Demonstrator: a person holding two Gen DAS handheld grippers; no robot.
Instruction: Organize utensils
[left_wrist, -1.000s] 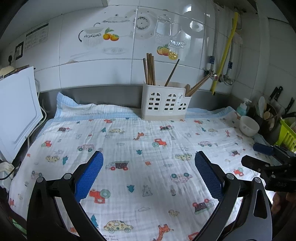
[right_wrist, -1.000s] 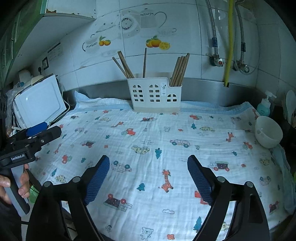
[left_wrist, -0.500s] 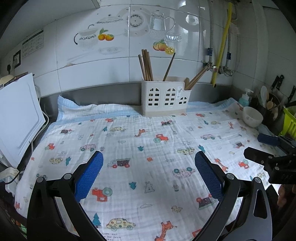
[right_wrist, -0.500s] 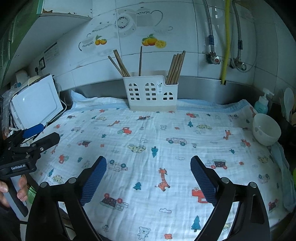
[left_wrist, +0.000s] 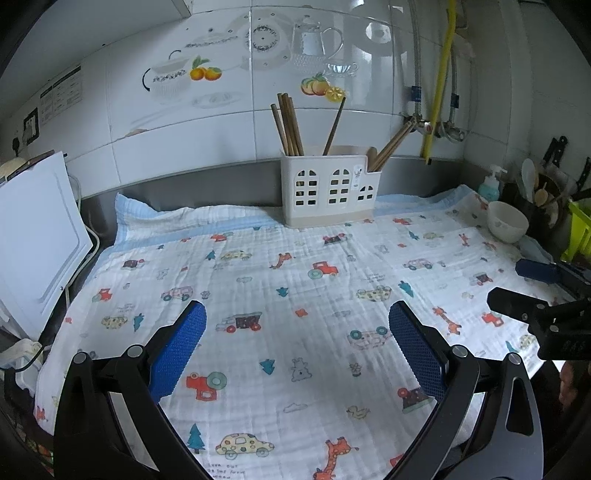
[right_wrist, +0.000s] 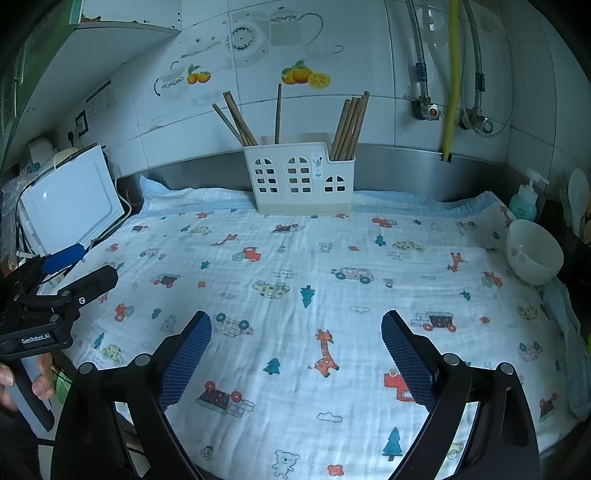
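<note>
Against a white tiled kitchen wall, a white plastic utensil caddy (left_wrist: 330, 188) stood upright at the back of the tabletop (left_wrist: 192, 192), resting at the far edge of a white cloth (left_wrist: 295, 295) printed with cars, giraffes and trees. Wooden chopsticks (left_wrist: 287, 123) were sorted into its compartments: from the left wrist view, a bundle stood in the left section, a single stick (left_wrist: 334, 125) leaned in the middle, and a pair (left_wrist: 391, 142) angled out of the lower right section beside what looked like a wooden spoon (left_wrist: 371, 155).

Both tools hung above the near part of the cloth, well apart from the caddy. The left gripper (left_wrist: 297, 314) was spread wide with nothing between its blue pads (left_wrist: 177, 350). The right gripper (right_wrist: 296, 325) was likewise wide open and empty, its pads (right_wrist: 406, 360) clear of the fabric's giraffe print. Each appeared at the edge of the other's view, and fingers of the left hand (right_wrist: 37, 380) wrapped the left tool's handle.

A white bowl (right_wrist: 533, 251) sat at the cloth's right edge, just in front of a teal soap dispenser (right_wrist: 524, 201). A white board (right_wrist: 70, 206) leaned at the left, and a yellow pipe (right_wrist: 451, 74) ran down the tiles behind.
</note>
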